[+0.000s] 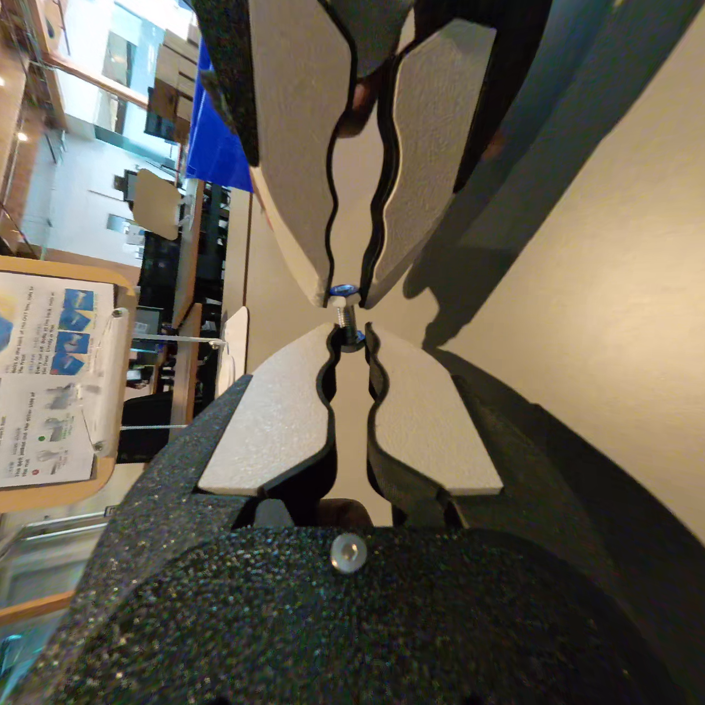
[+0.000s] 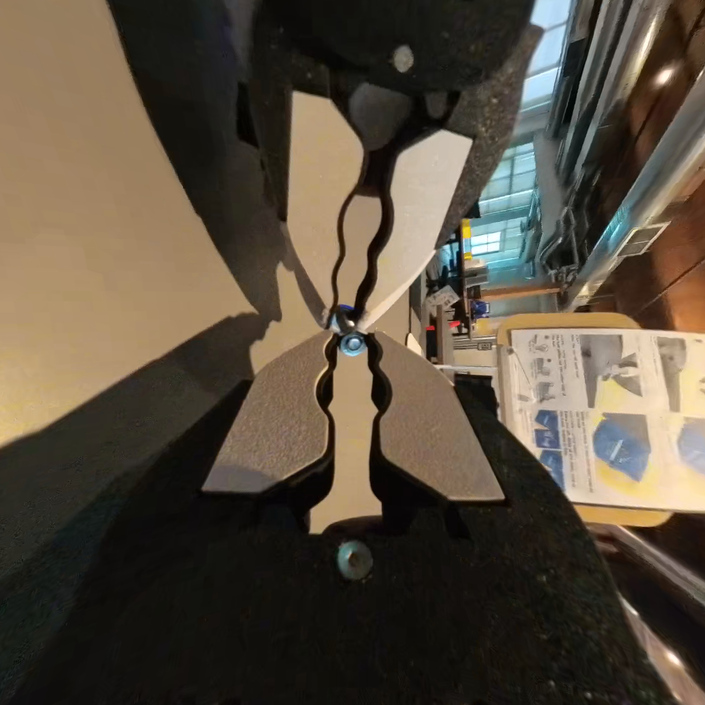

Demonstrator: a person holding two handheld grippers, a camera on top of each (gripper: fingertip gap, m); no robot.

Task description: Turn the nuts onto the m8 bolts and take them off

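In the left wrist view my left gripper [image 1: 349, 336] is shut on the head end of a silver bolt [image 1: 345, 317]. The threaded shank points away towards my right gripper [image 1: 343, 302], which faces it tip to tip and is shut on a hex nut [image 1: 343, 302] at the shank's far end. In the right wrist view my right gripper [image 2: 351, 344] holds the nut [image 2: 351, 344], seen end-on as a ring. The left gripper [image 2: 341, 319] closes on the bolt just behind it. Both are held in the air above the tan table [image 1: 572, 267].
A sheet of pictured instructions on a wooden board [image 1: 49, 381] stands at the table's edge and also shows in the right wrist view [image 2: 610, 412]. A blue bin [image 1: 217, 152] sits beyond the right gripper. A person's fingers [image 1: 358, 110] show behind it. My left and right fingertips are right by each other.
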